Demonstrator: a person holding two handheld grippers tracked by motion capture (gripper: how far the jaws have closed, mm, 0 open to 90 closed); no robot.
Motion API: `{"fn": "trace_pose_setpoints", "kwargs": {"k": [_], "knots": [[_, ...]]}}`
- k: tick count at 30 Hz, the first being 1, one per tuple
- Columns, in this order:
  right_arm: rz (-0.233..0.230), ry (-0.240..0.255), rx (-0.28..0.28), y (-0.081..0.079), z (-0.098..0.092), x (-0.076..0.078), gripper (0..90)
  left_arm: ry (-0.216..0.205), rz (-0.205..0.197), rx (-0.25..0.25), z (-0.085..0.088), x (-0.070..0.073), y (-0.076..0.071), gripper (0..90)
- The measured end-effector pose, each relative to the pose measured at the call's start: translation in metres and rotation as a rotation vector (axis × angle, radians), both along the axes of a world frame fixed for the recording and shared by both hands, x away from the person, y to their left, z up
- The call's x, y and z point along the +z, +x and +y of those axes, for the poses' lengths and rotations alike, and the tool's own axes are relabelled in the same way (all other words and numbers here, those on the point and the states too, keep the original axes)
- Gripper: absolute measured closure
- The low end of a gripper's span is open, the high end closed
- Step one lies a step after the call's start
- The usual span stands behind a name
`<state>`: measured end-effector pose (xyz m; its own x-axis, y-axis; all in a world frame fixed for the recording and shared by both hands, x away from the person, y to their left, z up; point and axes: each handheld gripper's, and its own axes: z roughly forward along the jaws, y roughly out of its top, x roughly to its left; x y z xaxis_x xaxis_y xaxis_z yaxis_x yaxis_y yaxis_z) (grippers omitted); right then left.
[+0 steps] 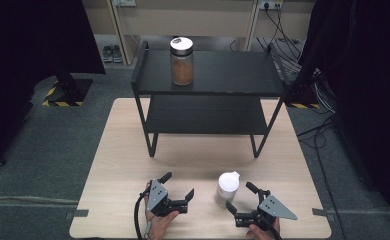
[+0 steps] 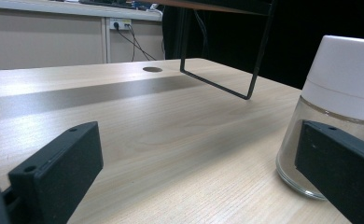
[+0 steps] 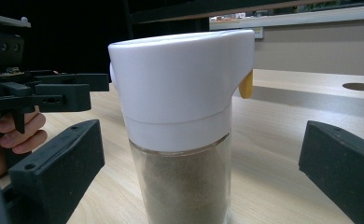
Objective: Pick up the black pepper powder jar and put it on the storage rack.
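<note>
While both grippers sit low at the near edge of the table (image 1: 123, 150), the details run so:

Shaker: a glass shaker (image 1: 227, 188) with a white cap stands upright on the table, near the front edge and right of centre; the right gripper view shows brownish powder inside it (image 3: 185, 154) and a small yellow tab at the cap's spout.

Right gripper: the right gripper (image 1: 242, 197) is held just beside the shaker, on its right and near side; its jaws stand wide apart with the shaker between them, clear of both, as the gaps on either side in the right gripper view (image 3: 201, 179) show. It grips nothing.

Left gripper: the left gripper (image 1: 179, 185) lies left of the shaker and apart from it; its jaws are also spread wide and hold nothing. In the left gripper view (image 2: 199, 172) bare wood lies between them, and the shaker (image 2: 343, 102) shows at the right, behind the right-hand jaw.

Hands: a hand (image 1: 158, 220) holds the left gripper from below; fingers (image 3: 19, 130) of it show at the left of the right gripper view.

Shelf: a black two-level shelf (image 1: 233, 75) stands at the far half of the table.

Jar: a jar (image 1: 181, 61) of brown powder with a black-and-silver lid stands upright on the shelf's top level, toward its left.
</note>
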<state>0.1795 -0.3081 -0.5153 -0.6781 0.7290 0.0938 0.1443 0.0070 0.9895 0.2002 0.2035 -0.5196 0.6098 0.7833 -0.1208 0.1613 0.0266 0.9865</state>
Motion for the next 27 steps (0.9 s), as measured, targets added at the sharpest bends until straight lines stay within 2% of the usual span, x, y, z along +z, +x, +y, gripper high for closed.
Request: {"fn": "trace_pose_setpoints", "kwargs": {"k": [16,27], "knots": [[-0.003,-0.005,0.002,0.0002,0.0005,0.0002,0.4,-0.002,0.001,0.000,0.0003,-0.0001,-0.0002,0.1],[0.004,-0.004,0.023,0.0050,0.0026,0.0009,0.4,-0.009,0.001,0.006,0.0006,-0.0008,-0.0013,0.1]]}}
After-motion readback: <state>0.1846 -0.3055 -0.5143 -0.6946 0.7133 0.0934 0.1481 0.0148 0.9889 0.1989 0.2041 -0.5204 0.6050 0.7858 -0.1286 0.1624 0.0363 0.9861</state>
